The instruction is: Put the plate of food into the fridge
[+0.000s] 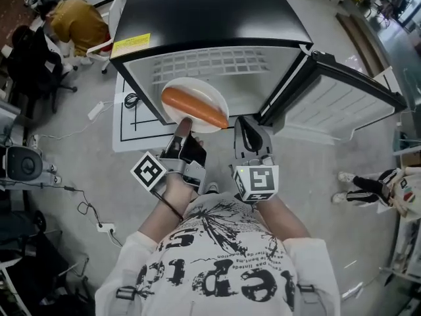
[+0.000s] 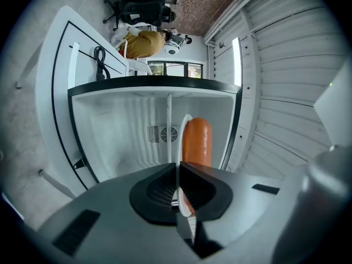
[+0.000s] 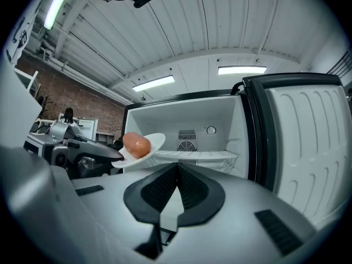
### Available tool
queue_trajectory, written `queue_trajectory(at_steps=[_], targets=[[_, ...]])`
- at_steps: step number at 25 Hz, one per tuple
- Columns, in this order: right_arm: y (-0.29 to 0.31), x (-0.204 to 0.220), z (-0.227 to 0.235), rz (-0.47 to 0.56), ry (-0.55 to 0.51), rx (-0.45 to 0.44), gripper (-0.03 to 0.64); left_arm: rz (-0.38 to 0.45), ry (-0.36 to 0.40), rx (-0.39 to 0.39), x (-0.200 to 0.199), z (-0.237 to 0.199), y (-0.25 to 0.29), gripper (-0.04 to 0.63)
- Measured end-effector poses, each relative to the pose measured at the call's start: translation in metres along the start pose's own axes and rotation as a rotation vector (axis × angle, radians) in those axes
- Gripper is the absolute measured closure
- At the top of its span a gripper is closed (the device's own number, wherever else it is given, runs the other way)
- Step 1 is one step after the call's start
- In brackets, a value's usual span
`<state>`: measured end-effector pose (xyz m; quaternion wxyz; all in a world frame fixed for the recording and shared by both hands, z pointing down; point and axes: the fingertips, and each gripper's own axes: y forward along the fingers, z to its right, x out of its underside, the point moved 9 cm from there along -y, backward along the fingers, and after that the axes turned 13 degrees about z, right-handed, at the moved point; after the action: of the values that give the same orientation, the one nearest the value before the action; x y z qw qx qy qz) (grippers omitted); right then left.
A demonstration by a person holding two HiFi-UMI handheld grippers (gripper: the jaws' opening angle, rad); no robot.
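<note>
Grey floor surrounds a small black-topped fridge [image 1: 210,12] whose door [image 1: 335,104] is swung wide to the right, leaving the whole front of the cavity open. Inside, a white wire shelf [image 1: 217,63] spans the width, with open room above it up to the ceiling and a round fan vent [image 2: 163,134] on the back wall.

The left gripper [image 1: 184,125] is clamped on the near rim of a white plate [image 1: 191,87]. The plate carries an orange sausage [image 1: 194,107] and hangs at the fridge's front edge, towards the left side of the opening and about level with the shelf. Its far rim sits just over the threshold.

The right gripper [image 1: 245,127] floats just beside the plate without touching it. Its jaws are pressed together on nothing, and it lies between the plate and the open door's hinge edge.
</note>
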<state>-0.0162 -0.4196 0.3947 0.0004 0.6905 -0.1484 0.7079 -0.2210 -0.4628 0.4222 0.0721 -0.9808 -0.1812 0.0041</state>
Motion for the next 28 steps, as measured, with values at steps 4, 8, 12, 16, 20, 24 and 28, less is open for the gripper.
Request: queue_trajectory(at_steps=[4,8,12,16,20,24,28], targets=[[0.015,0.001,0.003,-0.021,-0.004,0.021,0.615,-0.013,-0.024,-0.004,-0.005,0.002,0.019,0.574],[0.029,0.001,0.012,-0.020,-0.011,0.020,0.615,-0.004,-0.023,-0.013,-0.005,0.002,0.034,0.574],[0.040,0.004,0.025,-0.013,-0.014,-0.014,0.615,0.032,-0.015,-0.019,0.002,0.000,0.049,0.574],[0.055,0.008,0.045,-0.018,-0.001,-0.032,0.615,0.075,-0.004,-0.030,0.011,0.001,0.067,0.574],[0.070,0.010,0.057,-0.014,0.009,-0.074,0.615,0.126,0.019,-0.037,0.016,0.002,0.084,0.574],[0.079,0.016,0.068,-0.029,0.014,-0.105,0.615,0.167,0.027,-0.068,0.020,-0.001,0.097,0.574],[0.088,0.021,0.079,-0.057,0.020,-0.127,0.615,0.191,0.008,-0.093,0.026,-0.005,0.107,0.574]])
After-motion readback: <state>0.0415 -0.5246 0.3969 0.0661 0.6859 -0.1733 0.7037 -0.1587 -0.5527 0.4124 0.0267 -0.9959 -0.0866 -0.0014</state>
